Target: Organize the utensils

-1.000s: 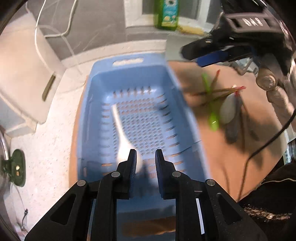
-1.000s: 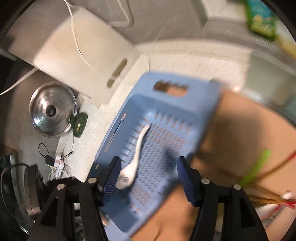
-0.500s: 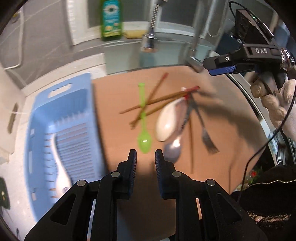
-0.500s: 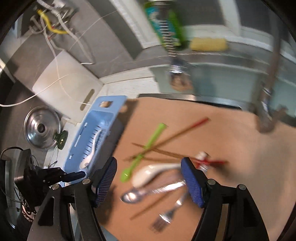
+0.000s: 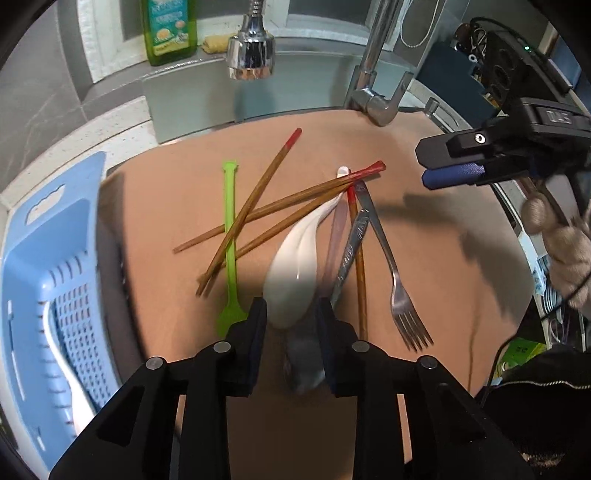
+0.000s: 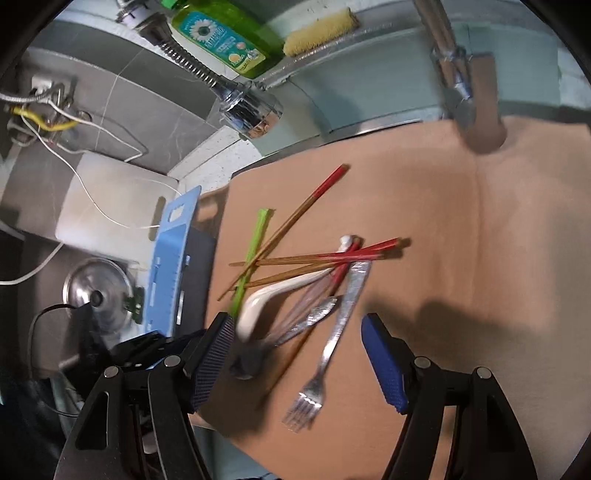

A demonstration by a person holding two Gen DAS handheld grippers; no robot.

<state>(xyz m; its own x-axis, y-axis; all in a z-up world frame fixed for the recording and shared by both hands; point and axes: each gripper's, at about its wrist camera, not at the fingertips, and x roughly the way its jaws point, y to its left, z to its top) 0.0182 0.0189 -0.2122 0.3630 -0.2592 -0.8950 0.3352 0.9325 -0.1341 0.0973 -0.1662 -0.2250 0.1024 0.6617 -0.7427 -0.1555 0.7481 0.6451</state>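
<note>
A pile of utensils lies on the tan board (image 5: 443, 258): a white ceramic spoon (image 5: 295, 273), a green plastic spoon (image 5: 229, 258), several red-tipped chopsticks (image 5: 273, 206), a metal spoon (image 5: 347, 254) and a metal fork (image 5: 397, 291). My left gripper (image 5: 291, 317) is open, its jaws on either side of the white spoon's bowl. My right gripper (image 6: 299, 339) is open wide above the pile; the fork (image 6: 325, 362) lies between its fingers. The blue basket (image 5: 44, 273) at the left holds another white spoon (image 5: 62, 354).
A faucet head (image 5: 251, 55) and tap (image 5: 376, 96) stand behind the board over the sink. A green soap bottle (image 5: 170, 29) and sponge sit on the ledge. A pot lid (image 6: 96, 291) and white cutting board (image 6: 110, 199) lie left of the basket.
Both grippers swung right from the blue basket to the utensil pile. My left gripper opened wider and came down around the white spoon's bowl. My right gripper stayed open.
</note>
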